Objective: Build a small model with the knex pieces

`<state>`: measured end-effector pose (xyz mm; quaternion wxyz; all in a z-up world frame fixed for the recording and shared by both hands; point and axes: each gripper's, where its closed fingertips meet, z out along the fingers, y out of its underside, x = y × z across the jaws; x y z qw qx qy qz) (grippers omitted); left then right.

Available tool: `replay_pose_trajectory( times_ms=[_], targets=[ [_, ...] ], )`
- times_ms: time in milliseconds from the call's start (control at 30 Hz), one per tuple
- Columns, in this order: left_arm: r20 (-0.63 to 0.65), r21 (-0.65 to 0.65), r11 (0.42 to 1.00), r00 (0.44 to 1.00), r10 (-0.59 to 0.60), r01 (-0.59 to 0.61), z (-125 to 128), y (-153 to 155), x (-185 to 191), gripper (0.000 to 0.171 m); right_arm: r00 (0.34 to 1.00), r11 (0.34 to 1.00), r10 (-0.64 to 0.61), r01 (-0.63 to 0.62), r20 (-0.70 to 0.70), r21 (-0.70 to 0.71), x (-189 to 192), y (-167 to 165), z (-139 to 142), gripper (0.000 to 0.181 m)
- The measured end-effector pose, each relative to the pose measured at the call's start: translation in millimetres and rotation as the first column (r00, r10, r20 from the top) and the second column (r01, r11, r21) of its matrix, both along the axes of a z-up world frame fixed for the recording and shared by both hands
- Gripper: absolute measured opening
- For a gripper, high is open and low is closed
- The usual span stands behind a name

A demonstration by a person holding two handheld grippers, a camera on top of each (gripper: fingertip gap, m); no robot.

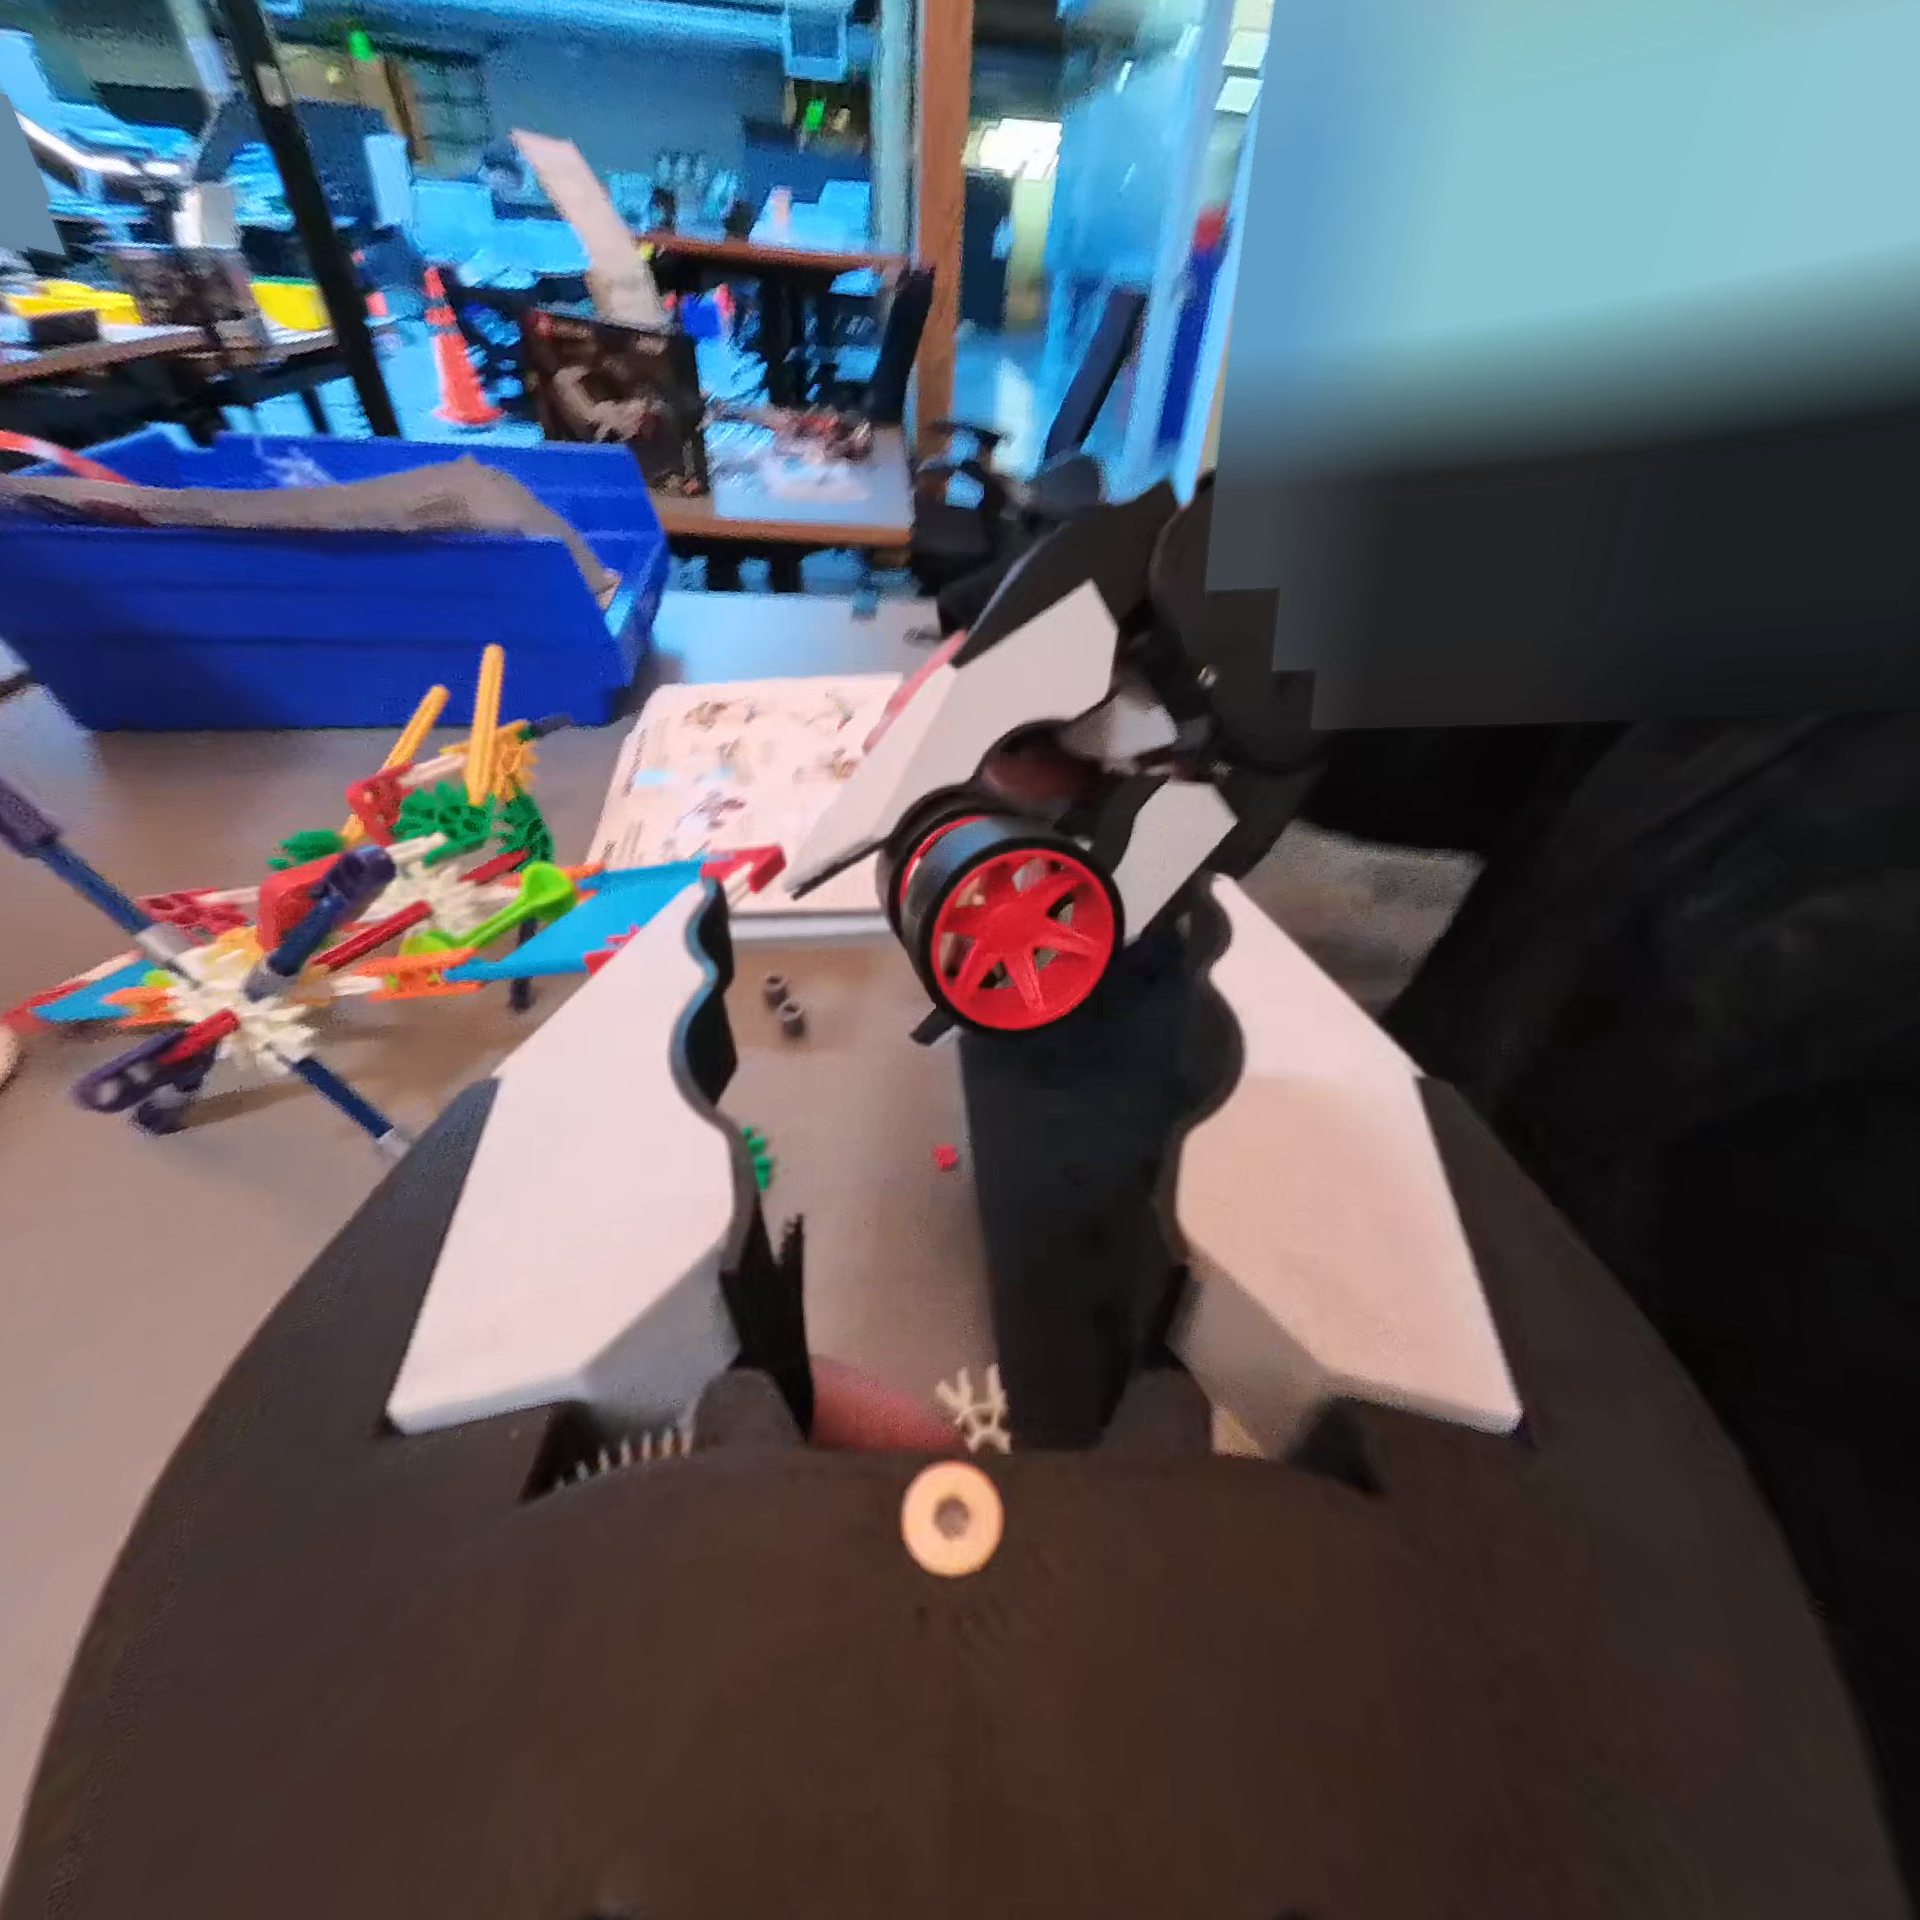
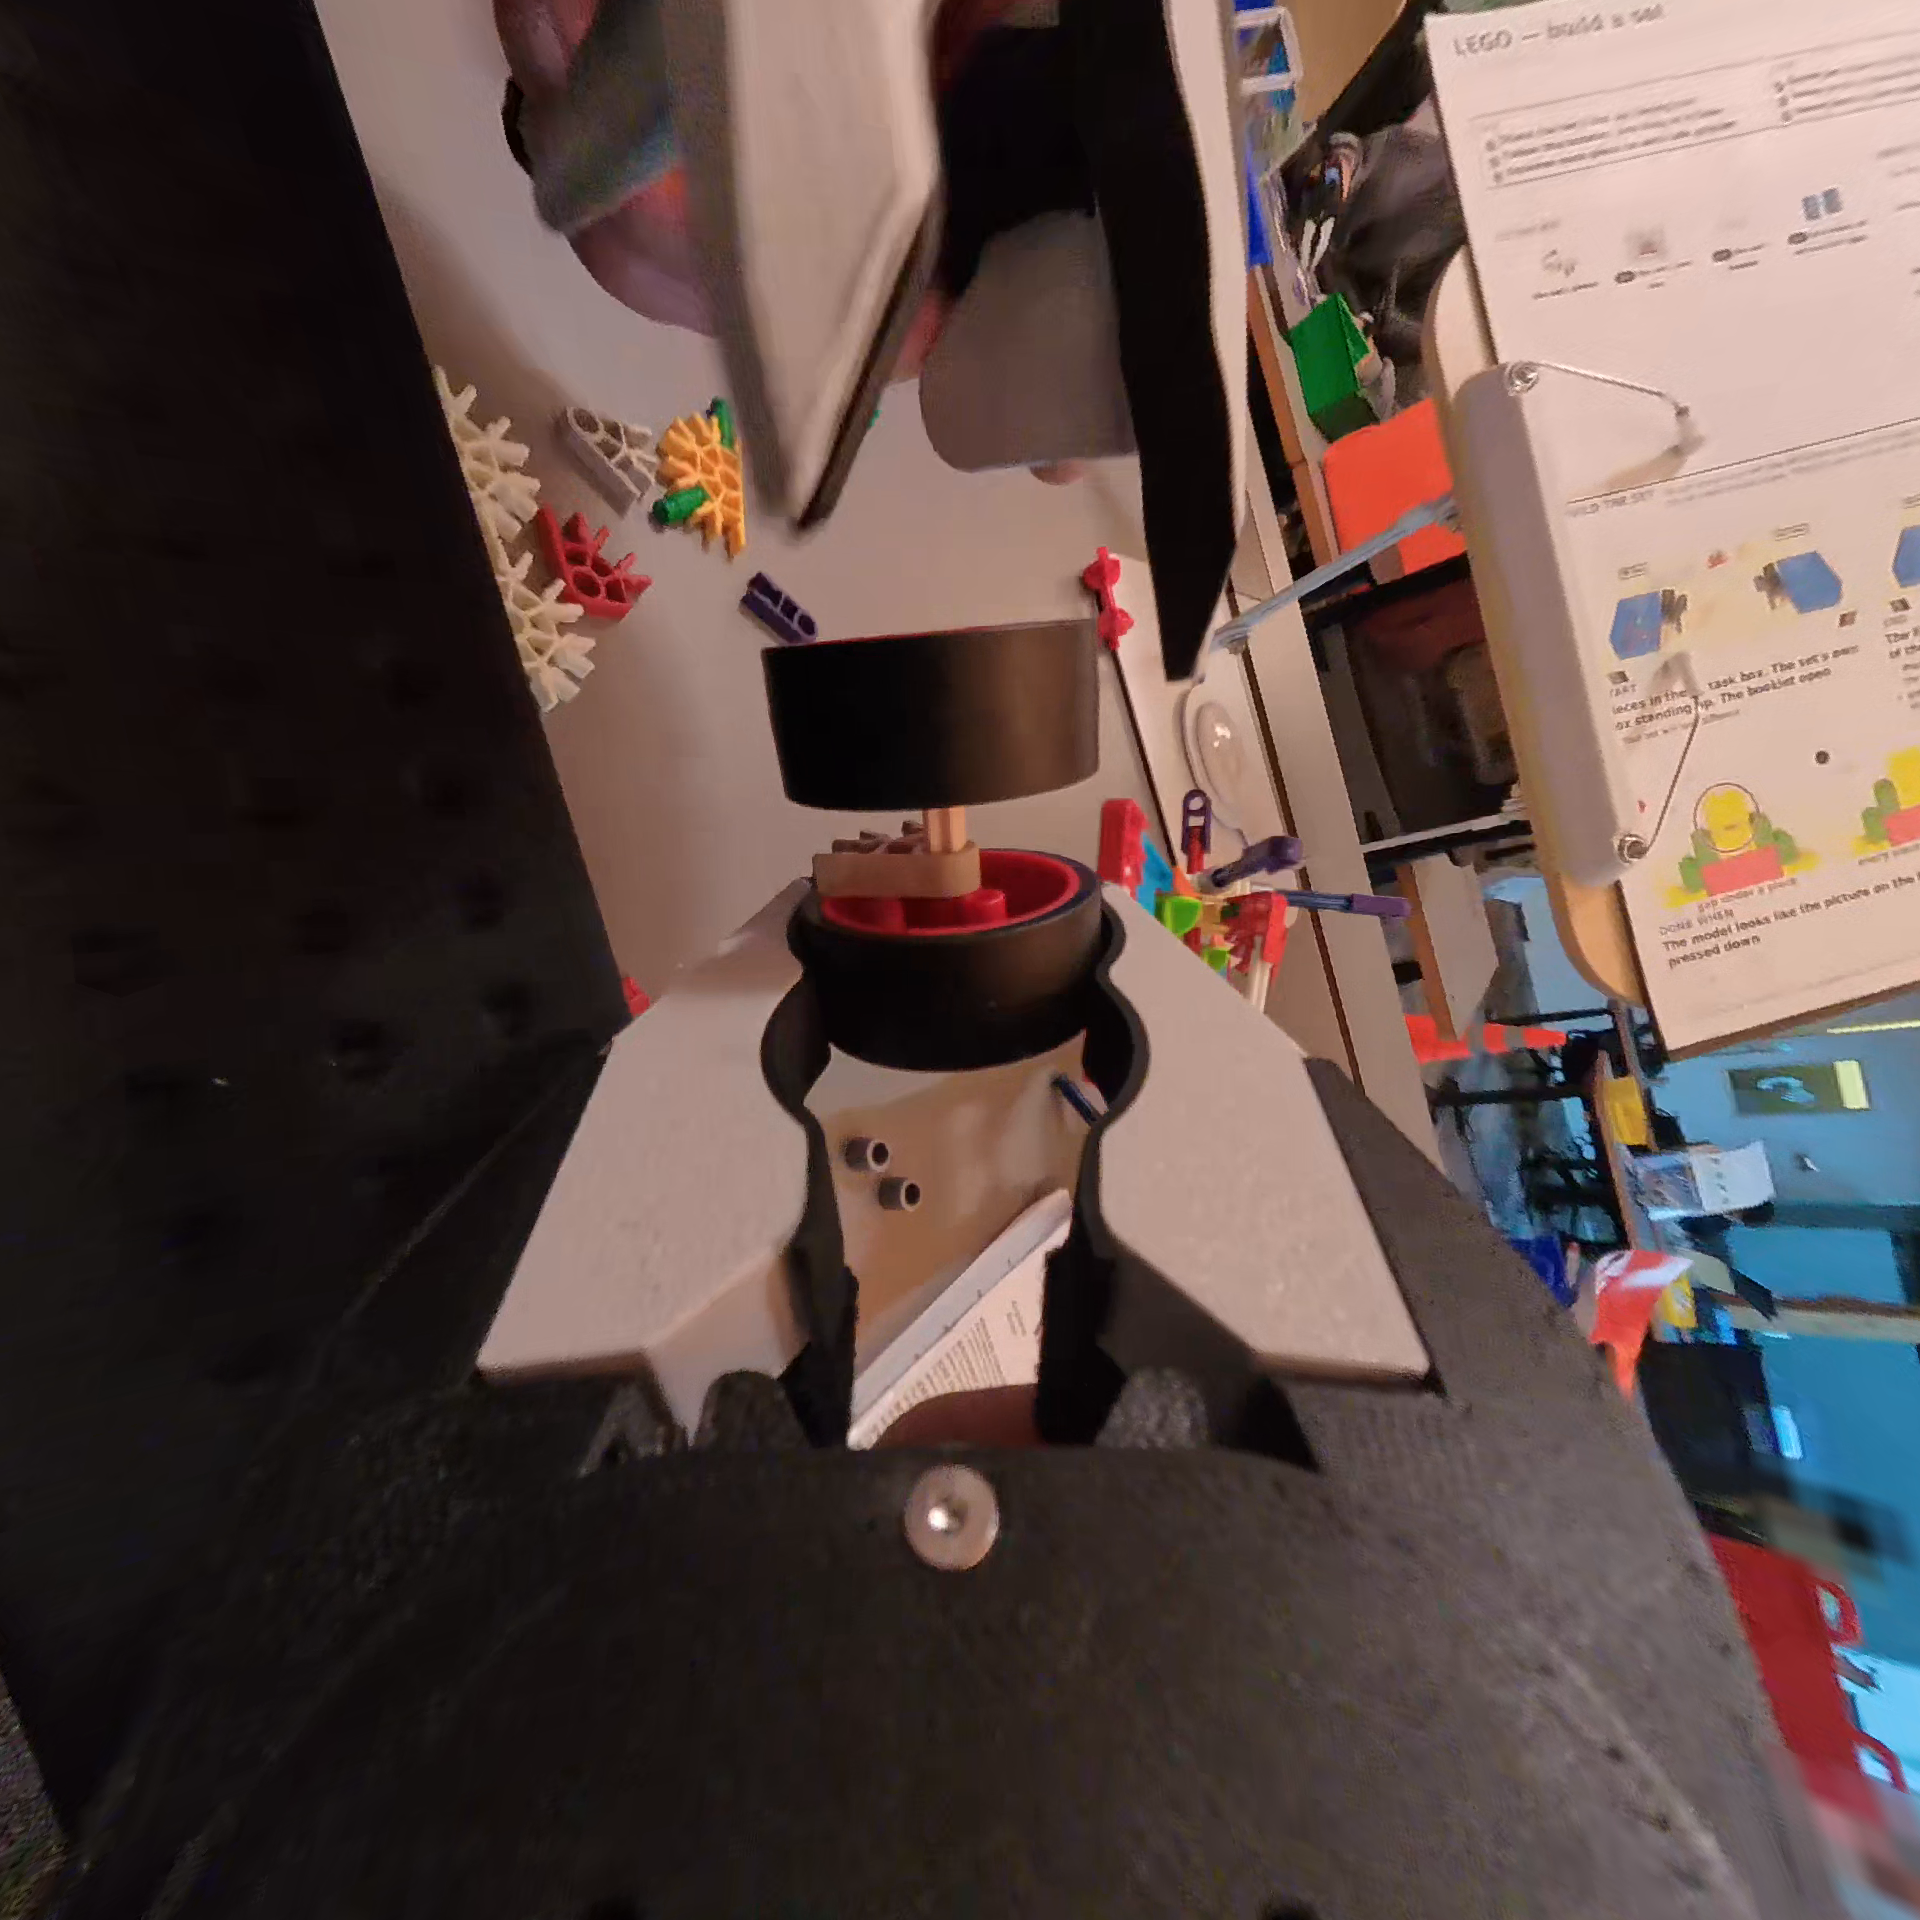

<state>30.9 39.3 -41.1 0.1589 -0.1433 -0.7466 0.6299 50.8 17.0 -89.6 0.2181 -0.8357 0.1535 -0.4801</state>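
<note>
The right hand-held gripper (image 2: 951, 997) pinches one tyre of a two-wheel axle (image 2: 935, 831), lifted above the tabletop (image 2: 644, 748). The left hand-held gripper (image 1: 966, 935) is spread, empty, just beside it. Loose connectors (image 2: 561, 540) lie beyond.

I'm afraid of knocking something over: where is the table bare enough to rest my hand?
Bare grey table lies nearer than the colourful toy model. Between the left tongs' fingers only two small grey sleeves and tiny bits lie. The model, booklet and blue bin crowd farther back.
</note>
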Motion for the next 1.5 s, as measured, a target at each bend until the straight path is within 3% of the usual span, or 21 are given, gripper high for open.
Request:
replay_pose_trajectory(
  times_ms=[100, 233, 433, 567, 700, 833, 900, 933, 1000, 1100, 1167, 1200, 1233, 1333, 1400, 1500],
  targets=[
    [0.238, 0.085, 0.993, 0.970, 0.055, -0.077, -33.5, -6.5, -6.1, 0.082, 0.999, 0.999, -0.015, 0.014, -0.032, -0.041, 1.3, 8.5, -16.0, 0.045],
    [0.498, 0.138, 0.982, 0.866, 0.042, -0.127, -64.5, -7.6, -8.1, 0.049, 0.997, 0.997, -0.030, 0.024, -0.077, -0.074, 3.1, 15.1, -34.2, 0.045],
    [0.581, 0.119, 0.981, 0.812, 0.054, -0.150, -75.1, -9.7, -3.0, 0.047, 0.994, 0.996, -0.045, 0.036, -0.103, -0.087, 5.0, 10.1, -45.0, 0.044],
    [0.461, 0.146, 0.979, 0.885, 0.058, -0.140, -70.2, -11.2, -0.7, 0.047, 1.000, 0.987, -0.011, 0.008, -0.018, -0.161, 10.7, 6.9, -36.4, 0.044],
    [0.337, 0.186, 0.977, 0.941, 0.037, -0.105, -72.7, -10.7, -2.8, 0.047, 0.999, 0.989, 0.022, -0.029, -0.045, -0.145, 8.8, 7.4, -40.3, 0.044],
    [0.458, 0.172, 0.979, 0.889, 0.020, -0.111, -78.0, -10.4, -7.1, 0.047, 0.986, 1.000, 0.018, -0.015, -0.168, 0.020, -1.3, 10.7, -51.1, 0.044],
    [0.627, 0.131, 0.983, 0.779, 0.020, -0.131, -80.6, -12.5, -5.6, 0.047, 0.979, 0.999, 0.015, -0.004, -0.201, 0.051, -3.9, 9.2, -54.0, 0.045],
    [0.630, 0.137, 0.982, 0.777, 0.013, -0.127, -79.2, -13.2, -6.5, 0.047, 0.982, 0.999, 0.016, -0.009, -0.188, 0.038, -4.7, 8.4, -52.1, 0.045],
    [0.592, 0.158, 0.982, 0.806, -0.010, -0.104, -78.0, -13.2, -9.4, 0.047, 0.988, 1.000, 0.016, -0.018, -0.153, -0.013, -6.0, 6.8, -48.8, 0.045],
    [0.425, 0.209, 0.976, 0.904, -0.042, -0.053, -77.2, -11.6, -15.8, 0.047, 0.997, 0.992, 0.026, -0.034, -0.070, -0.121, -6.9, 4.1, -45.0, 0.044],
    [0.303, 0.218, 0.972, 0.953, 0.023, -0.093, -69.6, -7.4, 4.4, 0.047, 0.998, 0.969, -0.043, 0.030, -0.048, -0.244, -6.3, -26.6, -52.3, 0.044],
    [0.169, 0.200, 0.971, 0.981, 0.094, -0.127, -56.7, -3.7, 23.5, 0.046, 0.995, 0.980, -0.065, 0.049, -0.073, -0.195, -8.2, -38.2, -54.1, 0.044],
    [0.131, 0.184, 0.969, 0.981, 0.140, -0.163, -51.8, -1.3, 36.3, 0.046, 0.995, 0.986, -0.062, 0.049, -0.076, -0.160, -9.5, -37.7, -49.7, 0.044],
    [0.229, 0.182, 0.973, 0.968, 0.099, -0.143, -62.4, -5.6, 22.5, 0.047, 0.994, 0.998, 0.030, -0.035, -0.103, -0.046, -11.2, -10.4, -43.3, 0.045],
    [0.258, 0.153, 0.977, 0.960, 0.108, -0.151, -59.4, -5.5, 23.7, 0.047, 0.992, 1.000, -0.005, 0.007, -0.128, 0.014, -5.7, -22.9, -50.2, 0.045],
    [0.257, 0.215, 0.967, 0.963, 0.081, -0.139, -76.5, -3.7, 24.5, 0.047, 0.980, 0.985, -0.004, 0.039, -0.201, 0.171, -6.3, -29.0, -50.4, 0.045]
  ],
)
